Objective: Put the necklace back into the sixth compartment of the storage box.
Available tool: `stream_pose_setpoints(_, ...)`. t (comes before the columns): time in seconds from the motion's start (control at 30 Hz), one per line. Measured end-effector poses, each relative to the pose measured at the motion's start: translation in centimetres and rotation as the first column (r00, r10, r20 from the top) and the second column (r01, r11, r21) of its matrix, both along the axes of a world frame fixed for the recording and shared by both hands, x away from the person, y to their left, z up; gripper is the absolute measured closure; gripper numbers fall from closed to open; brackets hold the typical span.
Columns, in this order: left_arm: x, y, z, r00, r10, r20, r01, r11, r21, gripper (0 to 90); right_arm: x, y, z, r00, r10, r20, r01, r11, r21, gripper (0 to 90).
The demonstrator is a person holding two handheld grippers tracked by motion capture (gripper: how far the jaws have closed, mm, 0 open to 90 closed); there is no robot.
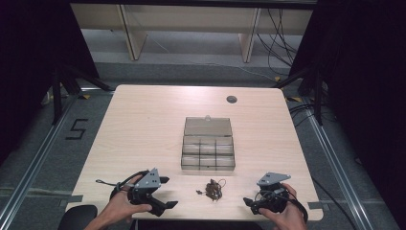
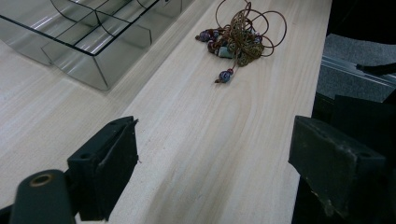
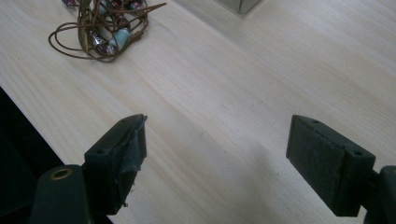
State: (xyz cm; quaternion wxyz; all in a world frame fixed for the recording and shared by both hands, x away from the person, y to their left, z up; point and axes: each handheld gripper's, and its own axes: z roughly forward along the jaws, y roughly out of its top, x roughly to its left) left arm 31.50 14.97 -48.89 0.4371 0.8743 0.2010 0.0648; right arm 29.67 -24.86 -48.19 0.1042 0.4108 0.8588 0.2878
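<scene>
While both hands rest near the front edge of the table (image 1: 143, 115), the beaded necklace (image 1: 213, 188) lies in a tangled heap between them, just in front of the clear compartment box (image 1: 208, 153), whose lid is folded back. On the left, the left gripper (image 1: 167, 191) has its jaws spread wide with nothing between them, bare wood showing in the gap. On the right, the right gripper (image 1: 249, 203) likewise stands wide open and empty, well apart from the necklace
</scene>
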Motion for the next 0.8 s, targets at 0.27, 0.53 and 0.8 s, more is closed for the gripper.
stream_pose_setpoints(0.27,-0.1,0.0,0.0,0.9995,0.025,-0.021,-0.025,0.9997,-0.005,15.0,0.1,0.5,0.4,0.9995,0.031,-0.005,-0.031,0.9988,-0.039,20.1)
stream_pose_setpoints(0.53,-0.1,0.0,0.0,1.0000,0.008,-0.005,-0.008,1.0000,-0.002,15.0,0.1,1.7,0.9,0.9968,0.079,0.014,-0.078,0.9951,-0.061,19.3)
stream_pose_setpoints(0.8,-0.2,-0.1,0.0,0.9992,0.020,-0.034,-0.021,0.9996,-0.017,15.0,0.7,3.1,1.2,0.9936,0.113,0.001,-0.112,0.9905,-0.080,19.2)
